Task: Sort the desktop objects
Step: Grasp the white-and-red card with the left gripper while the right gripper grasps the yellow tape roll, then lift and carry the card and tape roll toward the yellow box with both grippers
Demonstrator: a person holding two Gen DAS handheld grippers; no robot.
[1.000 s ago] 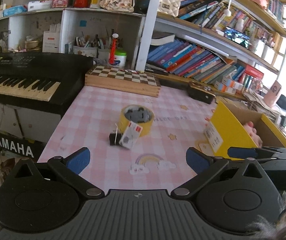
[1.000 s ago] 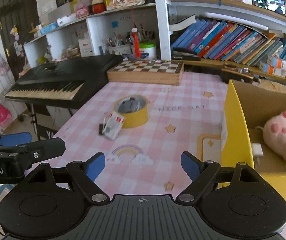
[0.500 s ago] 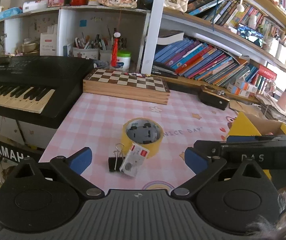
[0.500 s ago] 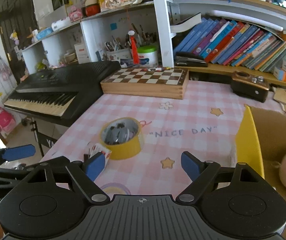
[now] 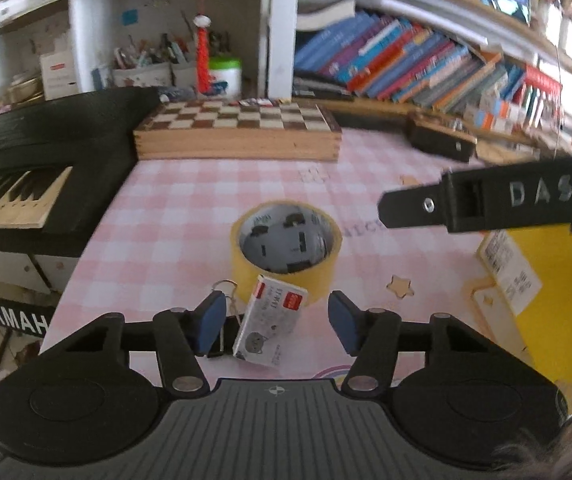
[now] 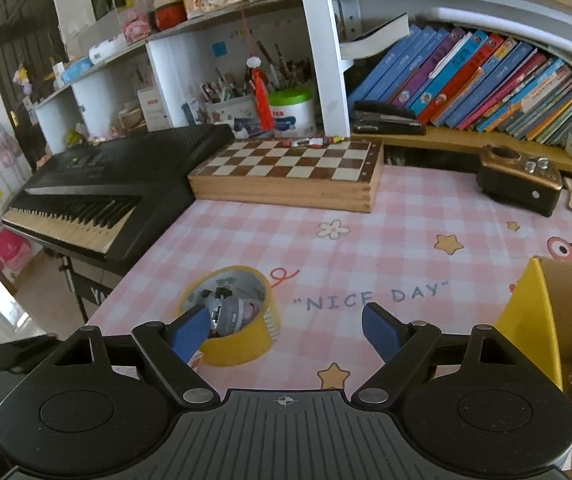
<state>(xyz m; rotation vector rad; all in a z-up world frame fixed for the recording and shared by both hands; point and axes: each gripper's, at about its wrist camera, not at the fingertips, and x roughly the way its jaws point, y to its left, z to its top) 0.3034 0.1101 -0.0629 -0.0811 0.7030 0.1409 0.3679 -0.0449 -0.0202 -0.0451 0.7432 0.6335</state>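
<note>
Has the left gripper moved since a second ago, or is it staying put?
Yes. The left gripper has come forward and down toward the yellow tape roll, which looms larger; its jaws have just been closing, with the small card box between them, not yet pinched.

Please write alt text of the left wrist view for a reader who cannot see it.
The left gripper, its jaws just narrowed but not gripping, frames a small white card leaning on a yellow tape roll, with a black binder clip beside it on a pink checked tablecloth. The right gripper crosses the right side.
</note>
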